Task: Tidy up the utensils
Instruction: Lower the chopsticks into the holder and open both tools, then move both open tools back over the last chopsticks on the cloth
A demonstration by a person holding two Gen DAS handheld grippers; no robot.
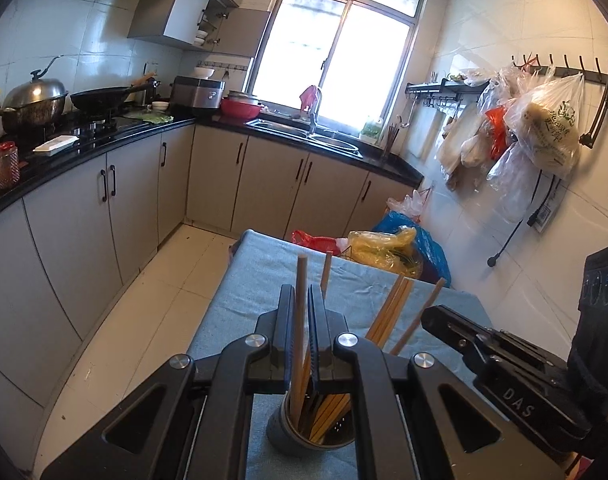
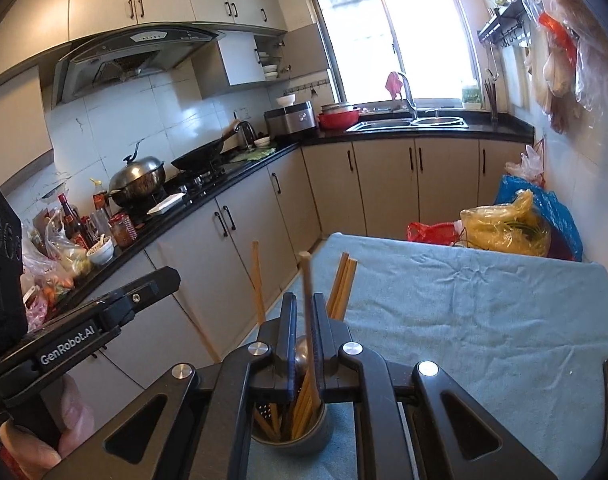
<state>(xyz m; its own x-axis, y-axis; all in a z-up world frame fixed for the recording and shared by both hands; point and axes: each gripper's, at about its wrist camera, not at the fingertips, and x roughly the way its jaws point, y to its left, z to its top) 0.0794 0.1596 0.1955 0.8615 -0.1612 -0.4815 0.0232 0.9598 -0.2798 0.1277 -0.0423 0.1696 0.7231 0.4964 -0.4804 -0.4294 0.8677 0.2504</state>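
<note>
Holding one light, stiff, slippery chopstick [image 1: 300,320] mid-shaft in each closed gripper [image 1: 302,312], you're over the holder [image 1: 304,432] near the table's [image 1: 444,304] edge.

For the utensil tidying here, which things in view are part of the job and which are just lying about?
Part of the job:
- left gripper, shut on a chopstick
- right gripper, shut on another chopstick
- holder on the cloth, already holding chopsticks

Lying about:
- wok
- lidded pot
- red basin
- yellow bag
- hanging bags
</note>
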